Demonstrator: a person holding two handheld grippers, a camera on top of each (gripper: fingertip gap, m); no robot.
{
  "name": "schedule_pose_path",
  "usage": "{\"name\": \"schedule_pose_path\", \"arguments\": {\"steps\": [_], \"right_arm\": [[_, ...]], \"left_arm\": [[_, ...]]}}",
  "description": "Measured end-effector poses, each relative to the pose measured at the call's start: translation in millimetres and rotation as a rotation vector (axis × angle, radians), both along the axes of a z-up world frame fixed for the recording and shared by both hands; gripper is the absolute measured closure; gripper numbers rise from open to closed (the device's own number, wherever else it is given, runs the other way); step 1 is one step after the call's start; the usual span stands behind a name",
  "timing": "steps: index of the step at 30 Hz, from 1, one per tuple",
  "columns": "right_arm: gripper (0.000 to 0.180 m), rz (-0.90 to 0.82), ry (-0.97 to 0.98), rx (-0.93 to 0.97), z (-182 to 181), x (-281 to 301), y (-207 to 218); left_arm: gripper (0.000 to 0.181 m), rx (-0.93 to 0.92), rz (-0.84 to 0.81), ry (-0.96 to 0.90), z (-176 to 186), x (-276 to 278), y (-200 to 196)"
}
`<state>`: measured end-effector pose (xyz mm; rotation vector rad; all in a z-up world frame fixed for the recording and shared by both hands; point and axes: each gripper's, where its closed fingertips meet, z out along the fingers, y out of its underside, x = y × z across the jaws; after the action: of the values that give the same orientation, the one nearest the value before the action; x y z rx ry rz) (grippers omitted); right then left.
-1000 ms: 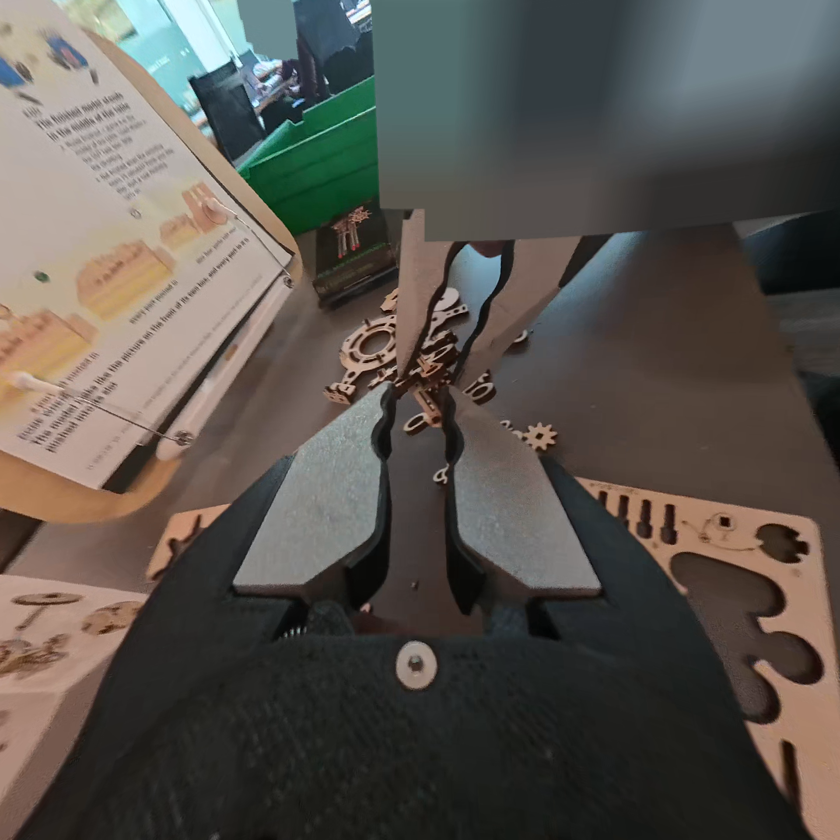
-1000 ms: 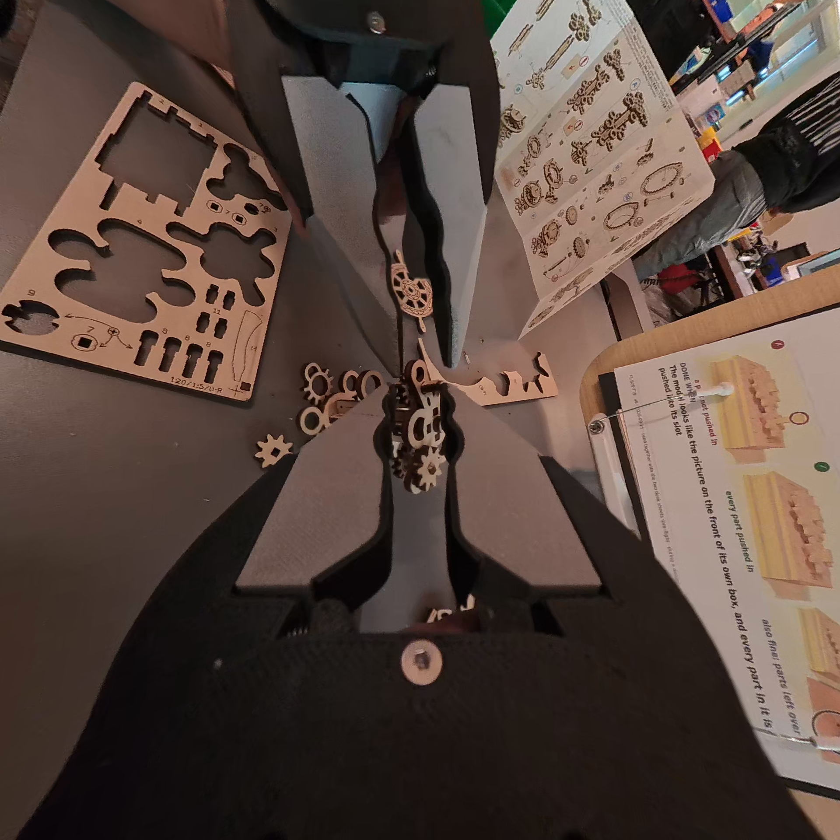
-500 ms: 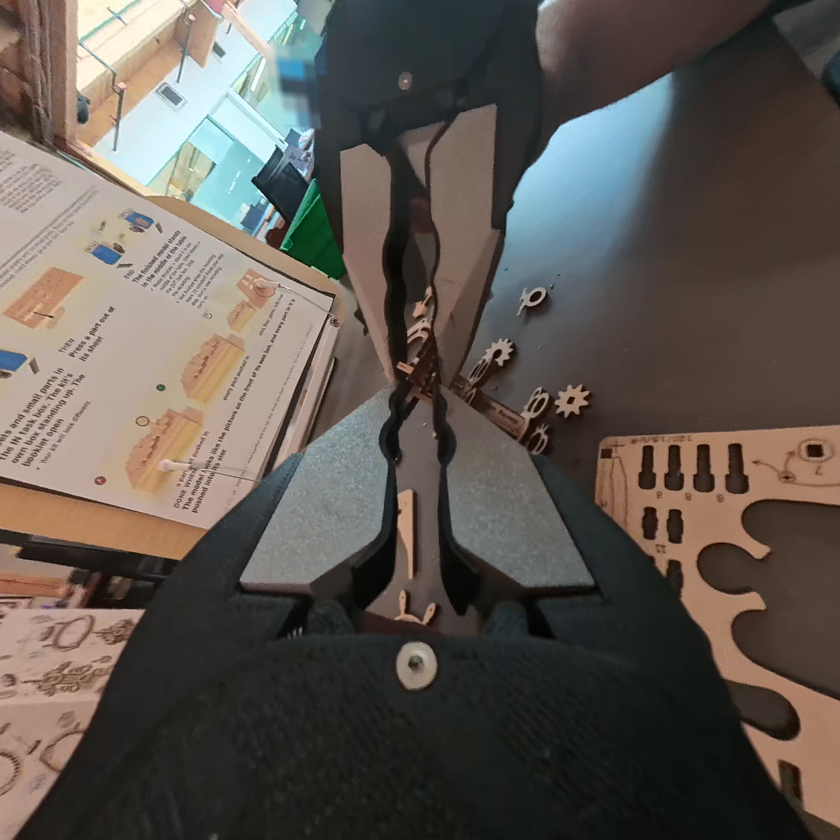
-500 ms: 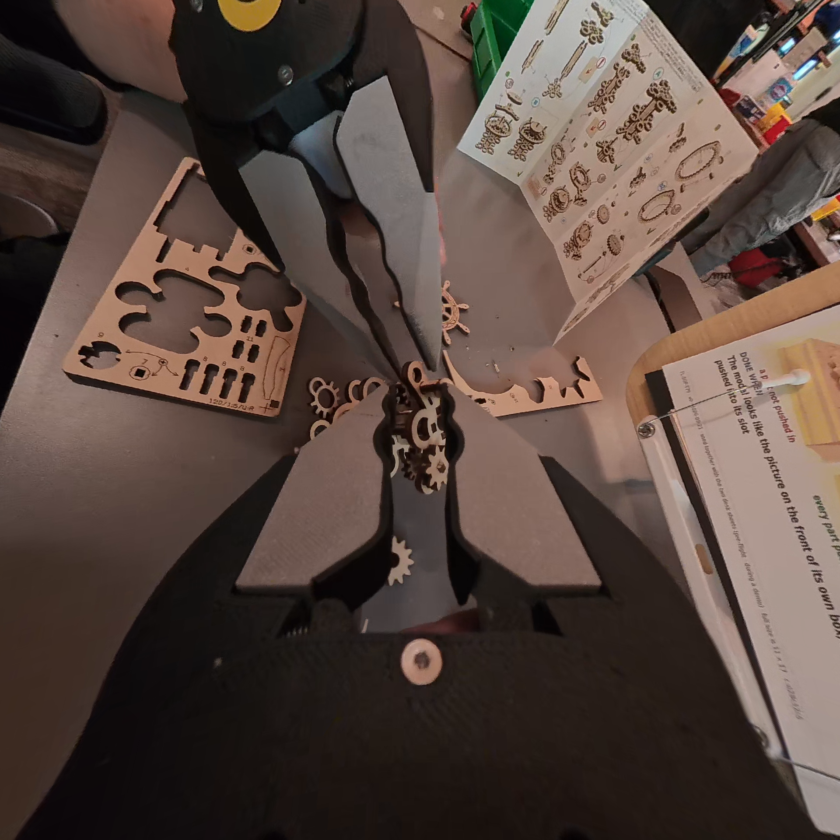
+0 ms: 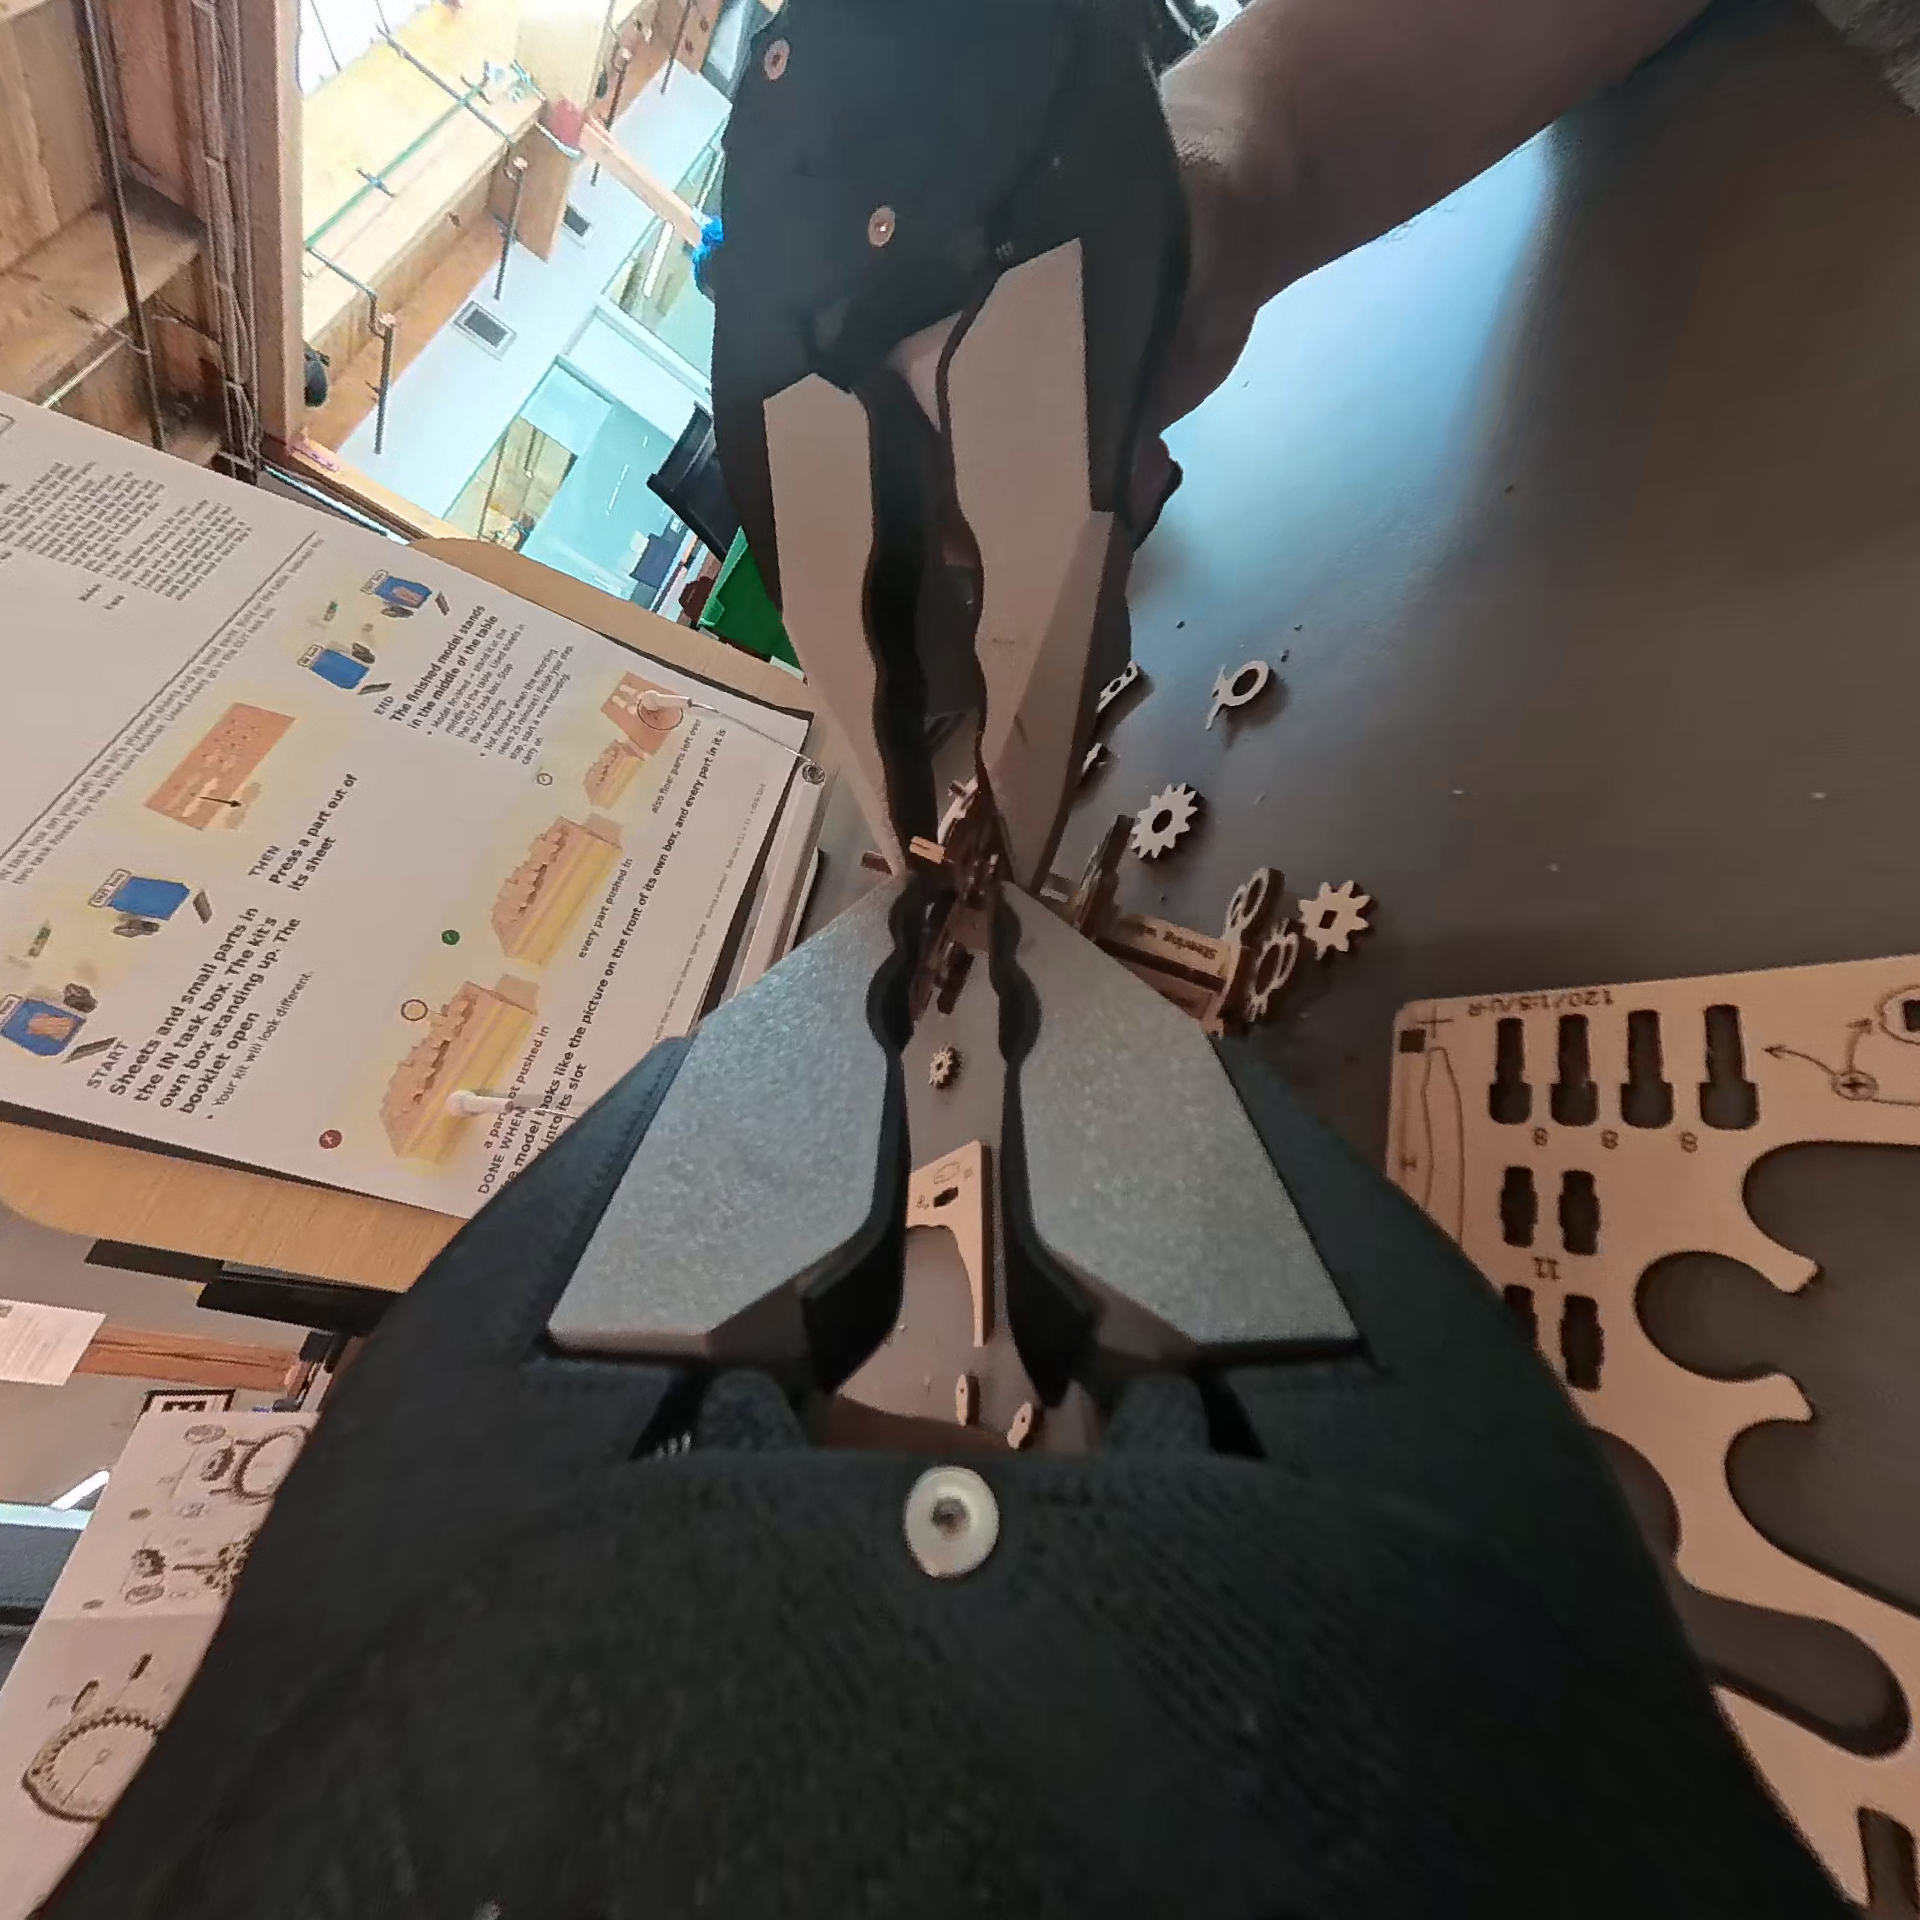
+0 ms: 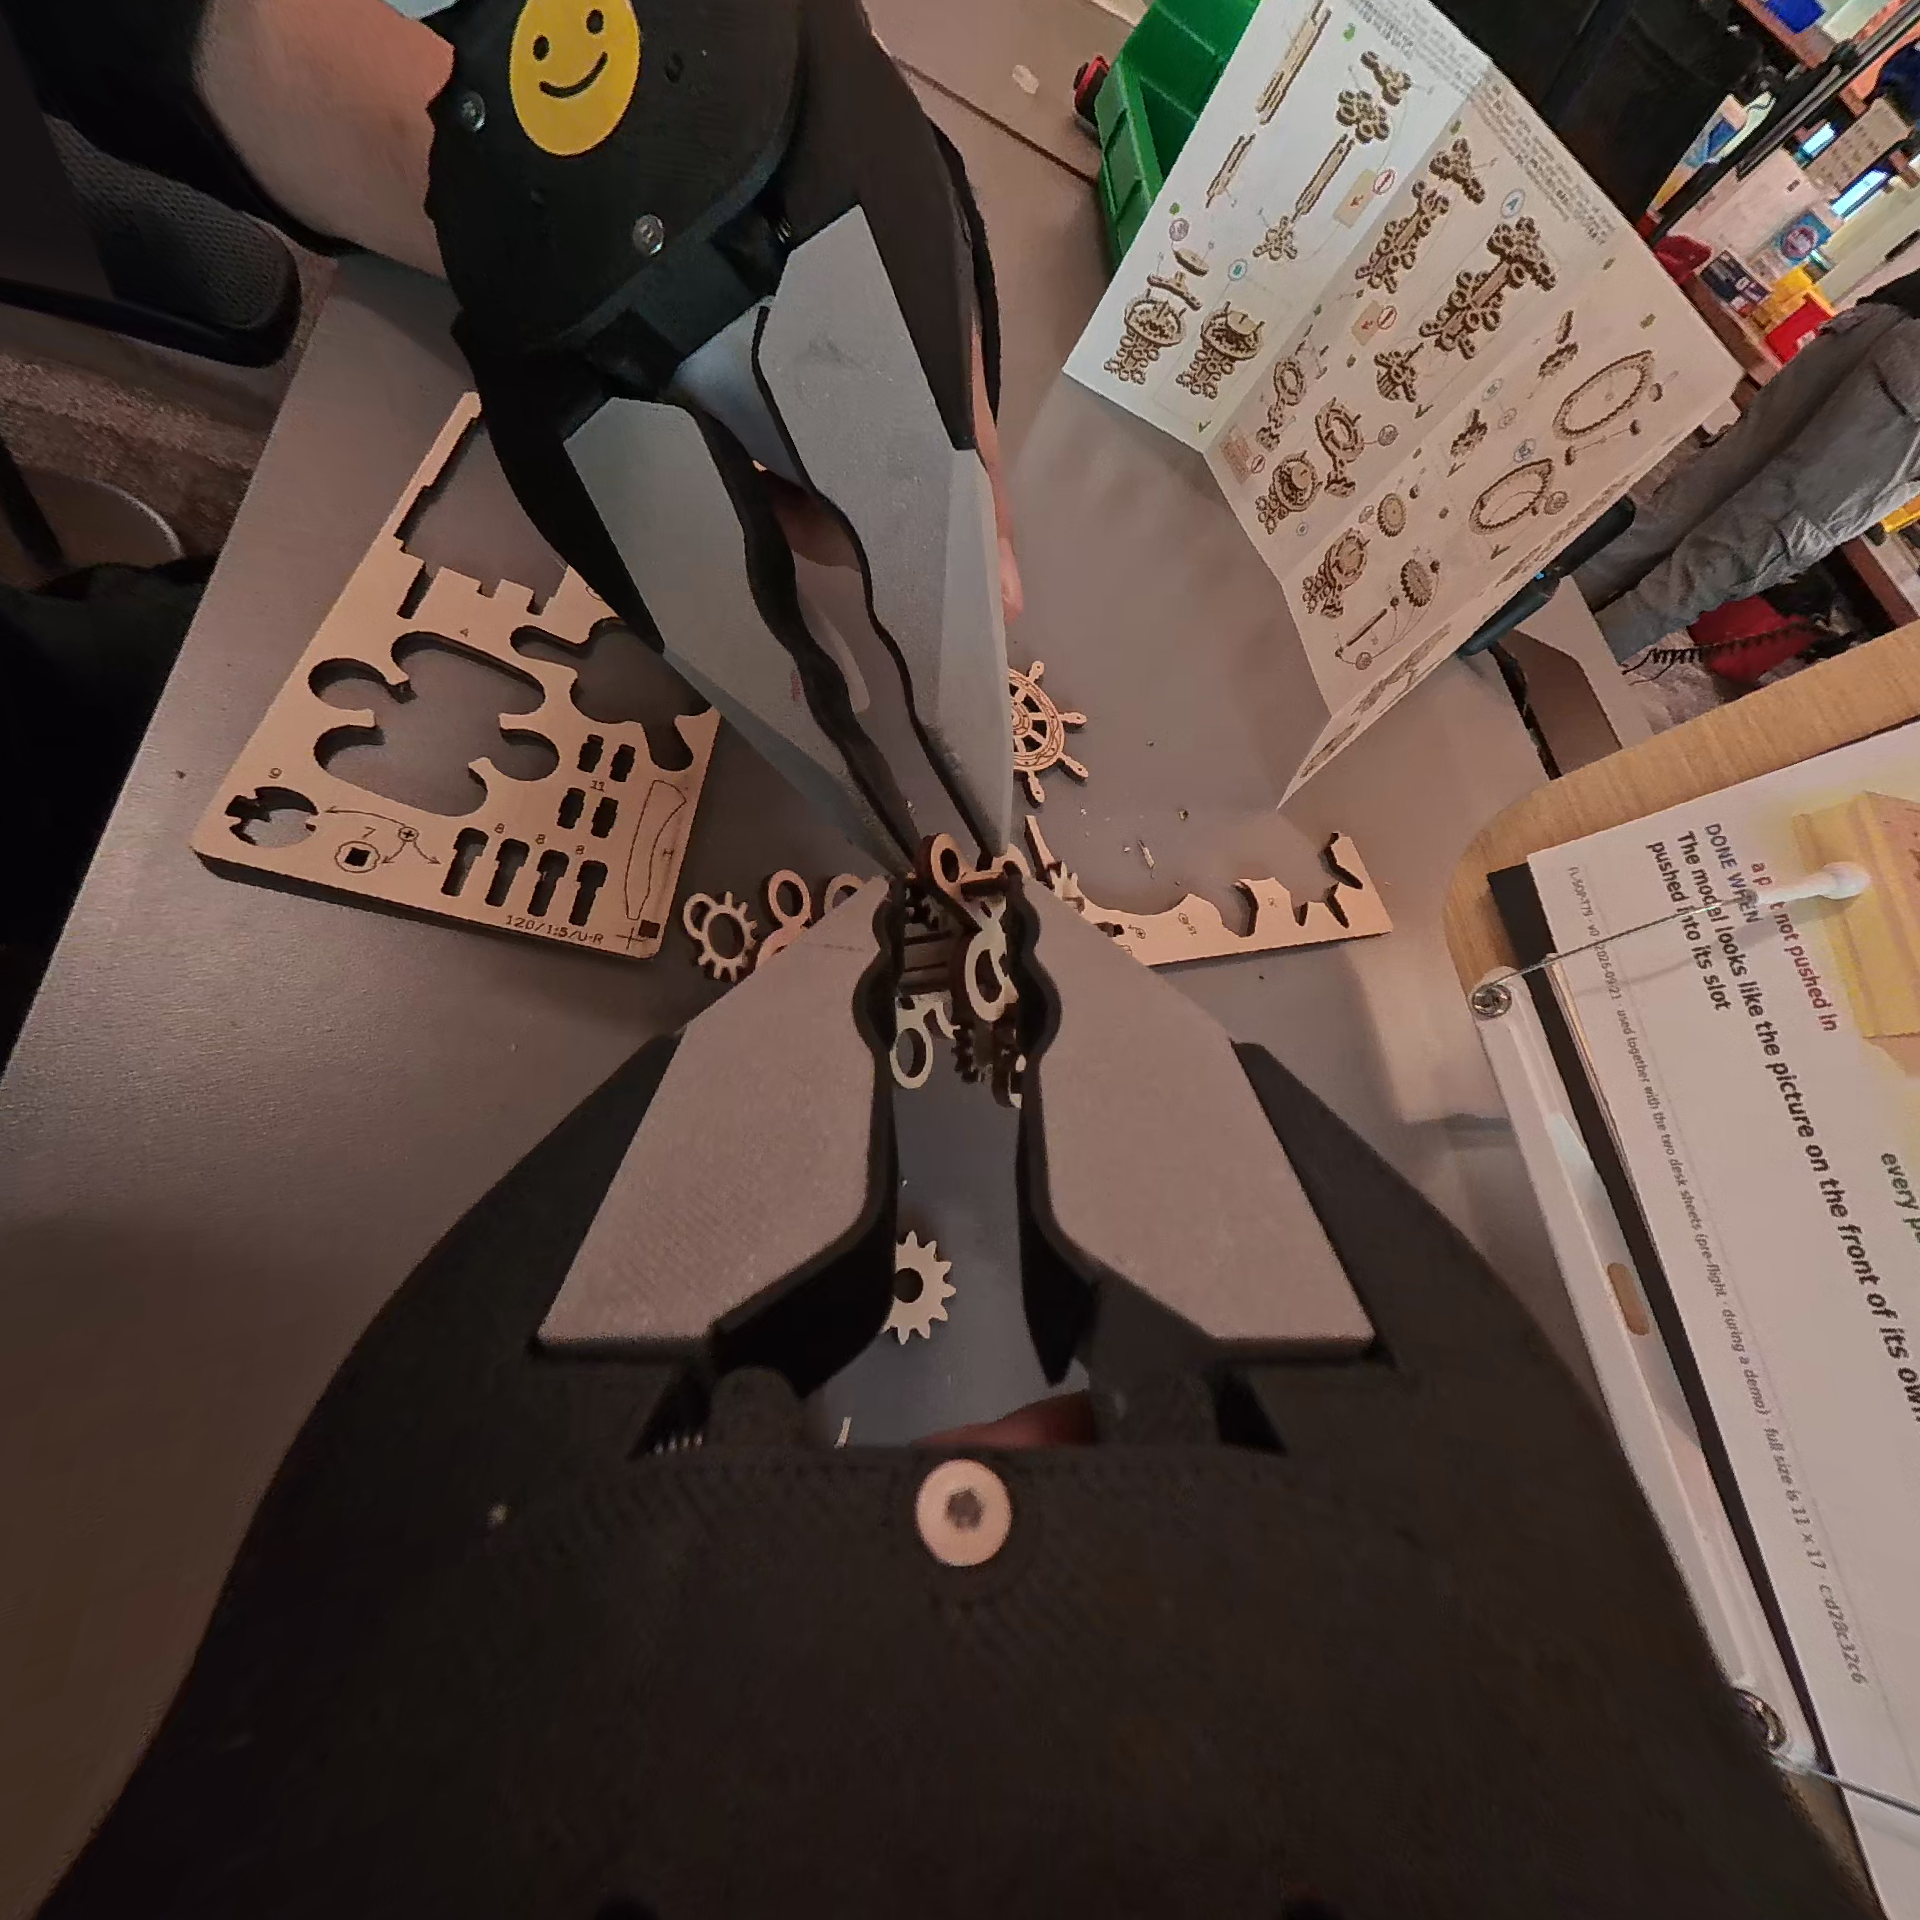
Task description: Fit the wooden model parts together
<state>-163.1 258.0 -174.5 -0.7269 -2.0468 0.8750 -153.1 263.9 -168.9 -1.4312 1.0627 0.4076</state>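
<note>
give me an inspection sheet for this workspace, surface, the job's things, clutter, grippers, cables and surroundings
Surface: grey table, with small wood crumbs near the ship's-wheel part.
Job's things: partly built wooden gear assembly held above the table; loose gears and links; punched-out plywood sheet; wave-edged strip.
Clutter: folded assembly booklet standing up; instruction sheet on a board.
Grippers: right gripper shut on the gear assembly; left gripper meets it tip to tip and is shut on the same assembly.
Cables: nothing seen.
Surroundings: green bin, shelving, a seated person at far right.
</note>
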Motion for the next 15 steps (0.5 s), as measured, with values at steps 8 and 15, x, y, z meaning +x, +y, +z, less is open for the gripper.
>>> {"name": "schedule_pose_path", "arguments": {"steps": [8,15], "right_arm": [[0.164,0.009,-0.005,0.007,-1.7,0.6,-0.1],[0.164,0.027,-0.008,-0.011,0.1,2.4,-2.9]], "left_arm": [[0.176,-0.021,-0.012,0.0,-3.5,1.7,-1.0],[0.175,0.003,-0.03,-0.004,-0.4,4.7,-4.0]]}}
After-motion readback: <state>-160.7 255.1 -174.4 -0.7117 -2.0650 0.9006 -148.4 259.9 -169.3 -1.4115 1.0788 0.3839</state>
